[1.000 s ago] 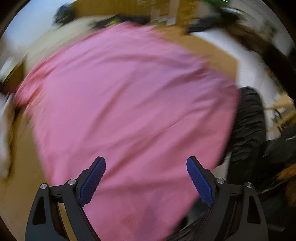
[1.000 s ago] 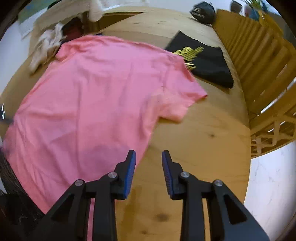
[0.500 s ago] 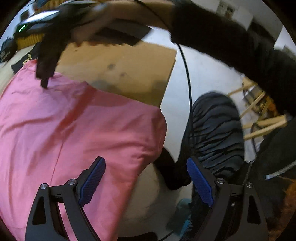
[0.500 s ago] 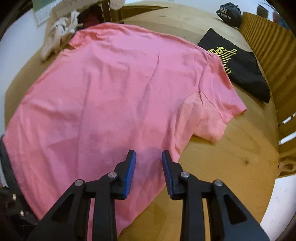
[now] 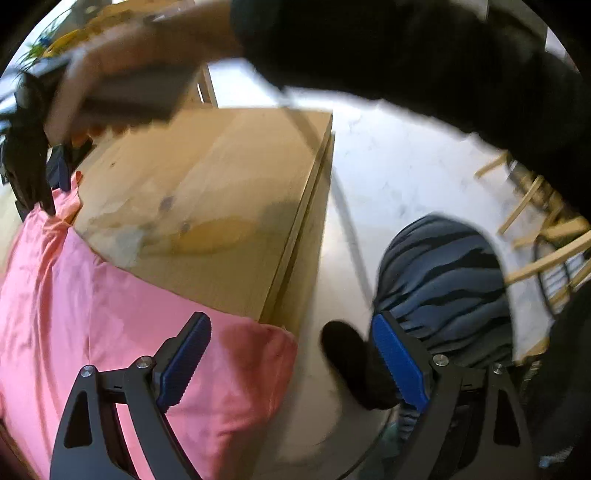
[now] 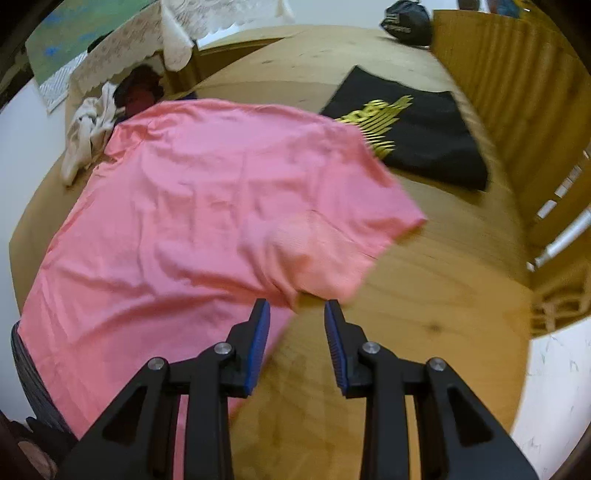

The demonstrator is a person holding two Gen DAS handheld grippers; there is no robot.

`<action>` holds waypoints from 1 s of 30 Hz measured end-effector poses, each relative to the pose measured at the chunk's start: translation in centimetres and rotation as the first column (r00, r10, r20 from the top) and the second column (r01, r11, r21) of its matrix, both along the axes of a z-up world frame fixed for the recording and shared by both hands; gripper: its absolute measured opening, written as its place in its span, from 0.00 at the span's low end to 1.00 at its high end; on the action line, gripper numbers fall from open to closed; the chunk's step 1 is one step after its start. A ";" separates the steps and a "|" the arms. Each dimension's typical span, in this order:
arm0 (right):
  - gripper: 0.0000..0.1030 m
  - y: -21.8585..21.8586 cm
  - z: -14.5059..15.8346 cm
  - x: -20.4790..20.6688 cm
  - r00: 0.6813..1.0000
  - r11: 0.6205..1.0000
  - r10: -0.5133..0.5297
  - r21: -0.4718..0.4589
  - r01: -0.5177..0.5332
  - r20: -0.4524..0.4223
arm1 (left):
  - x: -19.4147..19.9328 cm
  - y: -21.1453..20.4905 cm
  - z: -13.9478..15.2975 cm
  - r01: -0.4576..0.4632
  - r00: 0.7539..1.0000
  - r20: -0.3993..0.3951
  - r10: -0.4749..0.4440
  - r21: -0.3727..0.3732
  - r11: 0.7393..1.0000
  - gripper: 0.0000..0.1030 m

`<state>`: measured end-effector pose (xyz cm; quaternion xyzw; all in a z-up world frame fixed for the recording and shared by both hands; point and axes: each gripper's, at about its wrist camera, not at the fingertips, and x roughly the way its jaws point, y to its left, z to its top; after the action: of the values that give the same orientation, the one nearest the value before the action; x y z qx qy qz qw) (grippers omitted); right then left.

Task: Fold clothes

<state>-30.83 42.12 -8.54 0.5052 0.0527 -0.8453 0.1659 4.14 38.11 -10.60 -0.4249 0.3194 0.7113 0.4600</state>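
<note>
Your left tongs (image 5: 291, 354), wide but closing on nothing, now overhang the pink shirt (image 5: 92, 314)'s hem corner; your right tongs (image 6: 297, 314), narrow and empty, have reached its sleeve (image 6: 325, 251).

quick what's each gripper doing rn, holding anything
Left hand-held gripper: wide, closing slightly, nothing held.
Right hand-held gripper: partly open, empty, at the pink shirt's edge.

So the bench (image 6: 424, 295) is light wood with visible grain and a few knots, and a pink t-shirt (image 6: 203, 221) is spread flat across most of it, hem hanging over the near edge. A folded black shirt with gold print (image 6: 413, 136) lies beside the pink one's sleeve. At the far end there's a crumpled whitish garment (image 6: 86, 136) and a dark bag (image 6: 406, 20).
</note>
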 end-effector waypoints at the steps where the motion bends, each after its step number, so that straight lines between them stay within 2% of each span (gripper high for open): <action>1: 0.30 0.5 0.3 0.4 1.000 1.000 -0.006 -0.001 0.006 -0.006 | 0.1 0.1 -0.4 0.004 1.000 -0.008 -0.004 -0.029 1.000 0.82; 3: 0.30 1.5 0.8 1.4 1.000 1.000 -0.013 -0.002 0.013 -0.019 | 0.3 -0.1 -0.8 0.016 0.999 -0.030 -0.017 -0.060 0.998 0.80; 5: 0.30 2.2 1.2 2.0 0.999 1.000 -0.018 0.002 0.019 -0.031 | 0.2 -0.7 -1.1 0.013 0.998 -0.060 -0.018 -0.085 0.996 0.74; 7: 0.30 2.9 1.4 2.1 0.999 0.999 -0.039 0.002 0.039 -0.034 | 0.4 -0.6 -1.5 0.018 0.996 -0.081 -0.024 -0.085 0.996 0.74; 9: 0.30 3.6 1.7 2.3 0.998 0.998 -0.061 -0.006 0.060 -0.036 | 0.3 -1.1 -1.6 0.021 0.993 -0.110 -0.030 -0.083 0.996 0.65; 11: 0.30 3.9 2.0 2.3 0.997 0.997 -0.073 -0.025 0.072 -0.036 | 0.5 -1.2 -1.6 0.026 0.989 -0.143 -0.038 -0.085 0.996 0.61; 13: 0.30 3.9 2.2 2.4 0.996 0.997 -0.075 -0.025 0.074 -0.040 | 0.6 -1.4 -1.5 0.009 0.984 -0.175 -0.024 -0.084 0.996 0.50; 15: 0.30 3.7 2.4 2.5 0.996 0.997 -0.070 -0.020 0.069 -0.047 | 0.4 -1.5 -1.3 -0.010 0.981 -0.193 -0.006 -0.084 0.996 0.28; 18: 0.30 3.4 2.8 2.7 0.997 0.998 -0.060 -0.030 0.059 -0.053 | 0.0 -1.6 -1.1 -0.019 0.981 -0.193 0.002 -0.084 0.996 0.28; 21: 0.30 3.0 3.1 3.0 0.997 0.998 -0.050 -0.031 0.048 -0.062 | 1.0 -0.9 -1.3 0.003 0.970 -0.241 -0.034 -0.127 0.992 0.28; 23: 0.30 2.9 3.1 3.1 0.996 0.999 -0.049 -0.022 0.047 -0.068 | 0.8 -0.8 -0.9 0.013 0.979 -0.203 -0.032 -0.098 0.995 0.27; 26: 0.30 3.4 2.9 3.0 0.996 0.998 -0.060 -0.022 0.059 -0.062 | -0.2 -1.2 -0.3 -0.004 0.991 -0.131 -0.001 -0.043 0.999 0.18; 30: 0.30 4.7 2.2 2.7 0.995 0.996 -0.090 -0.027 0.089 -0.045 | -0.8 -2.2 0.0 -0.038 0.998 -0.058 0.039 0.016 0.999 0.17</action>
<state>-28.16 46.82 -6.30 0.4851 0.0232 -0.8640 0.1331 3.31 35.94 -10.64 -0.4064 0.3192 0.7345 0.4400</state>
